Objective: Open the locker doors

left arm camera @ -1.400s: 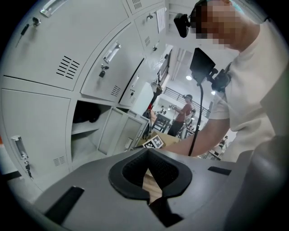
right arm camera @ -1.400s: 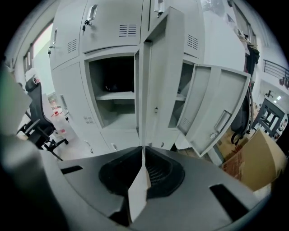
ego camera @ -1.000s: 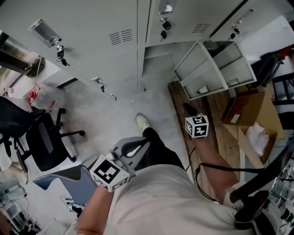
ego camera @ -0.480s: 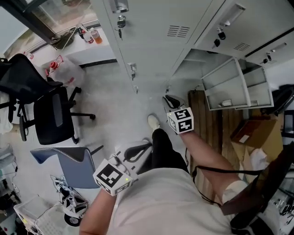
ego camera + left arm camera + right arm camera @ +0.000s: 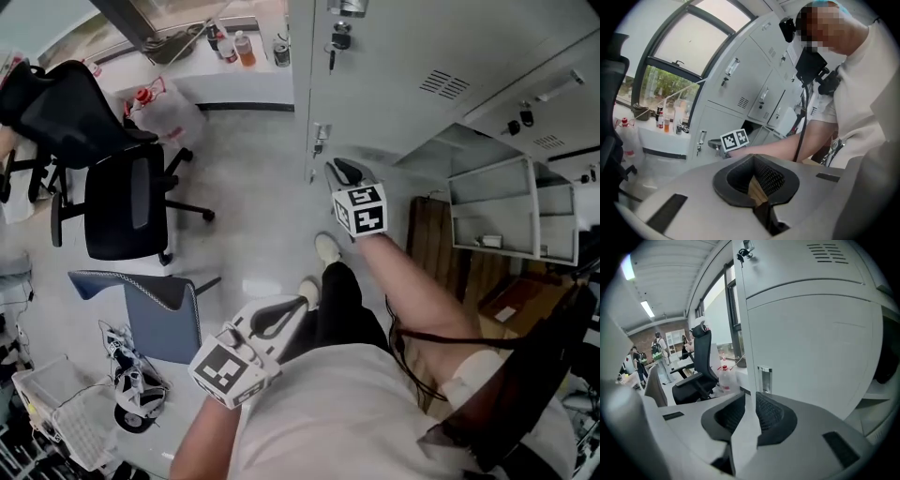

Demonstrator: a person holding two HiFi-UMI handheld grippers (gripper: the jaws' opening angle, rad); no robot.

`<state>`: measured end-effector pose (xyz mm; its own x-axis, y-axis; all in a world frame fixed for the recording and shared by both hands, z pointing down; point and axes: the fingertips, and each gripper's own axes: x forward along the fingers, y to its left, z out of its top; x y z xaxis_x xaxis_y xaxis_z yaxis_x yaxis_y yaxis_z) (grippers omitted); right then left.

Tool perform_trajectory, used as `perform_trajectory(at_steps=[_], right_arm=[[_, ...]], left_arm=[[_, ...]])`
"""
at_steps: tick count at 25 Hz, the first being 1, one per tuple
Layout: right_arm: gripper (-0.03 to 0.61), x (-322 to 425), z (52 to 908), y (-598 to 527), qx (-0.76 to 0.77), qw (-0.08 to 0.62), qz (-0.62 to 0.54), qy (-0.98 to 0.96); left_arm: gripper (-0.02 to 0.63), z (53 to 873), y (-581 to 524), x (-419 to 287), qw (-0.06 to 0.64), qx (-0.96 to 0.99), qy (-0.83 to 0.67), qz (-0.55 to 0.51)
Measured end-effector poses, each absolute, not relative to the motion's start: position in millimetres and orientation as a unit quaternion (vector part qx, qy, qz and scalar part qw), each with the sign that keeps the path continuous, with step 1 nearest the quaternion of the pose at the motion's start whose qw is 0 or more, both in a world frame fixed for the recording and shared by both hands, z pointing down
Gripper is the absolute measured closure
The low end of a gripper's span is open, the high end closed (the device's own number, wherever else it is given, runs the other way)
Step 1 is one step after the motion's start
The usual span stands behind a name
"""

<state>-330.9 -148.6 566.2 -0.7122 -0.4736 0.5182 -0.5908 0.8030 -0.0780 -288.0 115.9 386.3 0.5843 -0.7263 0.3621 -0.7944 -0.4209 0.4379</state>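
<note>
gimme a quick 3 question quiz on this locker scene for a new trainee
1. True or false: all doors on the lockers are shut in the head view.
2. What stands on the floor to the picture's left of the lockers? A) a ladder B) a black office chair C) a trolley
3. Fill in: the ___ gripper is the one nearest the lower door handle.
Key: 1. False. An open locker shows at the right. 2. B. 3. Right. The right gripper is just below that handle in the picture.
</note>
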Motion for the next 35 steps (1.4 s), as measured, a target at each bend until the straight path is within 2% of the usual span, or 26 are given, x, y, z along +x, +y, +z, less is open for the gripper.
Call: perform_trajectory(at_steps=[11,35], right_arm=[[0.521,-385.0,592.3,-202.7,0.297,0.255,0.114,-0.913],[0.474,-402.4,605.4,-212.1,0.344,0.249,0.145,-0.894]], left_arm=[[0.603,396.3,109.6,-317.9,0.314,0.806,-0.499,0.047],[0.603,404.6,101.4,-324.5,0.329,0.79,-0.517,0.025]])
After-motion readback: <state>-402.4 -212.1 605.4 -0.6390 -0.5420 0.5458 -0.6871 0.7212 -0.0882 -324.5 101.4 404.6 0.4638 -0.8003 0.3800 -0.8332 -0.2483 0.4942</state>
